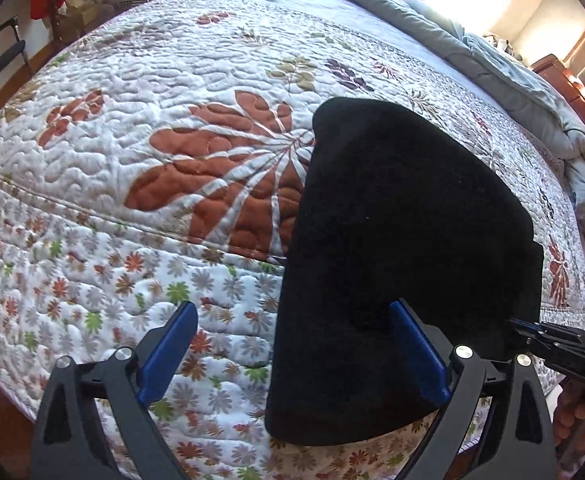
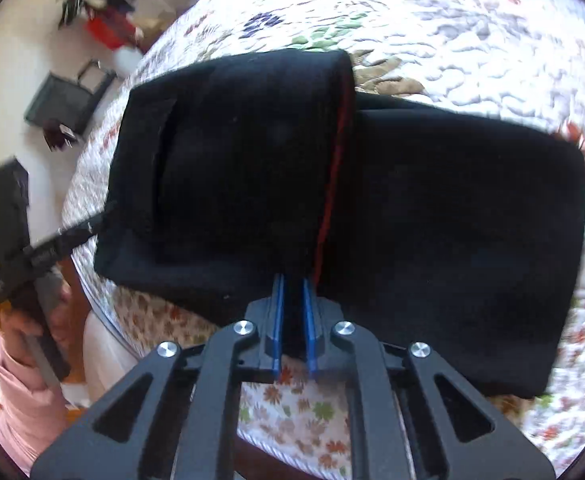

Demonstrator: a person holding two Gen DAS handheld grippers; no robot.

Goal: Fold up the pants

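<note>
The black pants [image 2: 412,200] lie folded on the floral quilt [image 1: 132,160], one layer doubled over showing red trim. The right gripper [image 2: 292,320] pinches their near edge with fingers nearly together; the left gripper [image 1: 292,352] hangs wide apart, holding nothing.

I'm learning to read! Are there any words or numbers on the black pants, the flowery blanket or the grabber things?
None: no words, numbers or labels can be read in either view.
Black pants: plain, only a red stripe.
Quilt: just flowers and leaves.
Left gripper and right gripper: no readable markings.
</note>
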